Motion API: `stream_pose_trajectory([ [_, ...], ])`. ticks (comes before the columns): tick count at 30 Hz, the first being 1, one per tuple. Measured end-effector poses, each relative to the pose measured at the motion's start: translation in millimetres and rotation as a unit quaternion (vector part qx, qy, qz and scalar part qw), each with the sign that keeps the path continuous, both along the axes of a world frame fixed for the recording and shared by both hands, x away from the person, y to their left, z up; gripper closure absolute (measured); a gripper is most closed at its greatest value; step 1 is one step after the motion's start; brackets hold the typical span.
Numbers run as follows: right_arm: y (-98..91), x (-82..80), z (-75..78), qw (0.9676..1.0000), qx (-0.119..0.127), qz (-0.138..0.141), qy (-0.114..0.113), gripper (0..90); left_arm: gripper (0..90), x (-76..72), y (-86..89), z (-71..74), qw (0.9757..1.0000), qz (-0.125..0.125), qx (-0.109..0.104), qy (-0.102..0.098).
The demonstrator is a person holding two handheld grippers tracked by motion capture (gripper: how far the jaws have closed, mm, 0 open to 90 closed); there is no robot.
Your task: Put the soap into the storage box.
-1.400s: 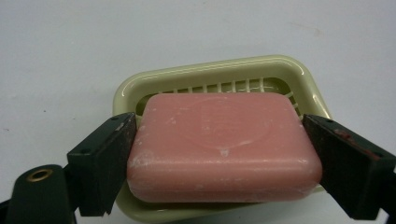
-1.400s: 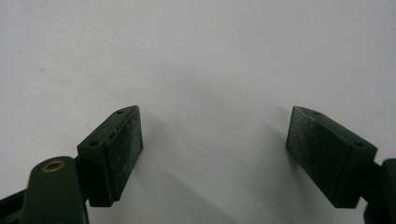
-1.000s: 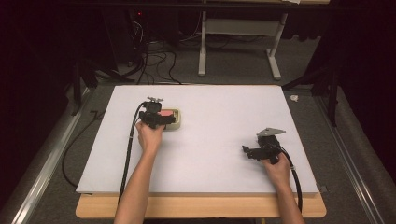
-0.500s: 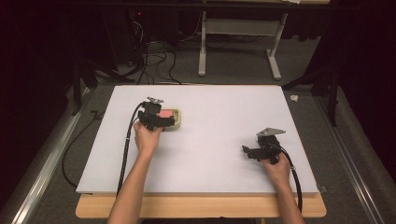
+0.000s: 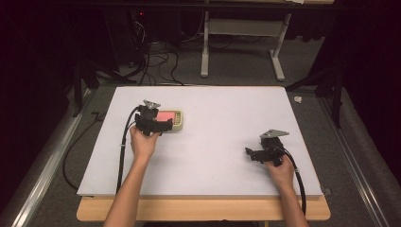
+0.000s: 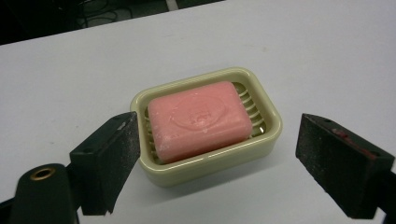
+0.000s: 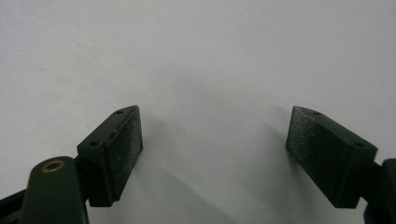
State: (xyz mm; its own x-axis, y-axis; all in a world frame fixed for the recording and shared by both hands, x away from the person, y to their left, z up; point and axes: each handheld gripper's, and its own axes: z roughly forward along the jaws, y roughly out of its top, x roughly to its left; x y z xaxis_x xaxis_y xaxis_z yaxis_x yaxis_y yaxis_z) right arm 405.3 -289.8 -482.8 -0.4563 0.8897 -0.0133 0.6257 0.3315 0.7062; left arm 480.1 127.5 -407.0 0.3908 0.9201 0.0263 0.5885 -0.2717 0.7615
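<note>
L tongs (image 6: pixel 208 154) wide open, empty, straddling soap dish (image 6: pixel 268 140) w/ pink soap (image 6: pixel 198 119) on tabletop (image 5: pixel 227 142), far-left | R tongs (image 7: pixel 215 154) wide open, empty, idle near-right | progress: approach only, likely no grasp yet

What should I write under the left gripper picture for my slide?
Open left gripper poised around a pink soap bar lying in its cream dish.
</note>
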Motion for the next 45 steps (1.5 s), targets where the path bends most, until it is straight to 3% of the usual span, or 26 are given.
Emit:
stream_pose_trajectory([
  [26,0.1,0.0,0.0,1.0,0.0,0.0,0.0,19.2,14.8,-32.4,7.1,11.5,0.9993,-0.028,-0.007,-0.023],
  [45,0.1,-0.1,0.0,1.0,0.0,-0.001,-0.001,19.2,14.9,-48.3,12.1,4.2,0.9991,-0.035,-0.016,-0.018],
])
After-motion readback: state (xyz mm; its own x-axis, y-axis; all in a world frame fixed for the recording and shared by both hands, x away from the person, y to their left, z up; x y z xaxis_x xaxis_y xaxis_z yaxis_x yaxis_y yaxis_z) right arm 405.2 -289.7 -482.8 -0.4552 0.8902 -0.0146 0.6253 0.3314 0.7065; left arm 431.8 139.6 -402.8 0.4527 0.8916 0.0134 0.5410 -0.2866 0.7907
